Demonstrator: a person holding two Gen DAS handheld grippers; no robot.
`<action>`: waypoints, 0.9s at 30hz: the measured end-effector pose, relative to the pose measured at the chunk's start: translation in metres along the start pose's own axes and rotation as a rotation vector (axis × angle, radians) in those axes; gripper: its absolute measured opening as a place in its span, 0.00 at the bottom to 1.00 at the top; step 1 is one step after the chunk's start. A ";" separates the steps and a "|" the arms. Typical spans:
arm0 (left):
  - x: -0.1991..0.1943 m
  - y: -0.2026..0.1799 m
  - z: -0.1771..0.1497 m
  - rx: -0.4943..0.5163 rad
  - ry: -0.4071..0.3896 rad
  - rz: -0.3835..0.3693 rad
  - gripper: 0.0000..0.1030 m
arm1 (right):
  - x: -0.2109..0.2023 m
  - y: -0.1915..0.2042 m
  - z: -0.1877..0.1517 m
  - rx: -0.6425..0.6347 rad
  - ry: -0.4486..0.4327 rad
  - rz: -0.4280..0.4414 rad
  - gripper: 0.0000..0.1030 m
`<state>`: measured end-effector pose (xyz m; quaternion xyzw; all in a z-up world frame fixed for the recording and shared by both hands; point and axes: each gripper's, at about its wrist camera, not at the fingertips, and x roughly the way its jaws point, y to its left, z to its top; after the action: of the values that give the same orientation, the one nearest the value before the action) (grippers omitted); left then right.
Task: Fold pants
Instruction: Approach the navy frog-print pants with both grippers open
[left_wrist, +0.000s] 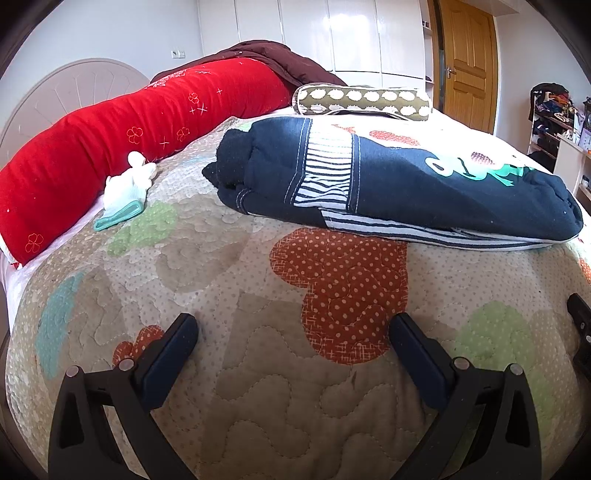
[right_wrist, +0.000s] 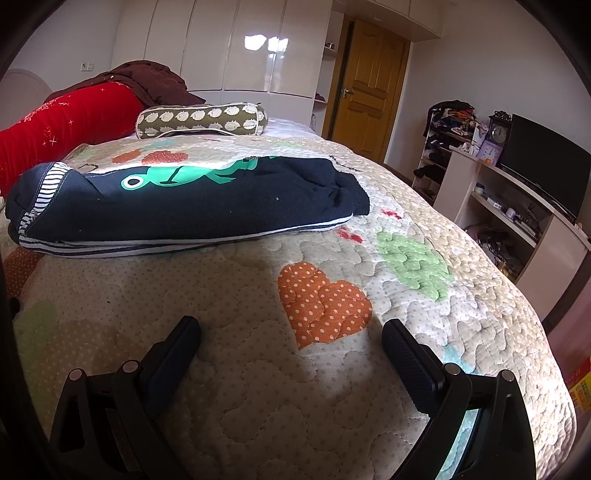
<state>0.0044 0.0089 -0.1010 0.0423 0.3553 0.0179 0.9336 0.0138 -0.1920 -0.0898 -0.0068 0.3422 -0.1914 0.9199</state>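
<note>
Dark navy pants (left_wrist: 388, 184) with striped trim and a green frog print lie folded in a thick bundle on the quilted bed cover (left_wrist: 258, 295). They also show in the right wrist view (right_wrist: 177, 206), at upper left. My left gripper (left_wrist: 293, 328) is open and empty, low over the quilt, a short way in front of the pants. My right gripper (right_wrist: 291, 332) is open and empty over an orange heart patch, also in front of the pants and apart from them.
A long red bolster (left_wrist: 110, 147) lies along the headboard side, with a white and teal sock (left_wrist: 125, 195) beside it. A patterned roll pillow (left_wrist: 362, 99) and a brown blanket (left_wrist: 280, 59) lie behind. A shelf unit with a TV (right_wrist: 546, 173) stands right of the bed.
</note>
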 end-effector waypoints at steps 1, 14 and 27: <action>0.000 0.000 0.000 0.000 0.000 0.000 1.00 | 0.000 0.000 0.000 0.000 0.000 0.000 0.98; 0.000 0.000 0.000 0.000 -0.003 -0.001 1.00 | -0.004 0.001 -0.003 -0.006 -0.009 -0.014 0.98; -0.002 0.000 0.000 -0.002 -0.013 -0.002 1.00 | -0.004 0.002 -0.003 -0.005 -0.008 -0.014 0.98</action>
<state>0.0034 0.0085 -0.0998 0.0410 0.3495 0.0173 0.9359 0.0096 -0.1882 -0.0903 -0.0121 0.3390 -0.1972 0.9198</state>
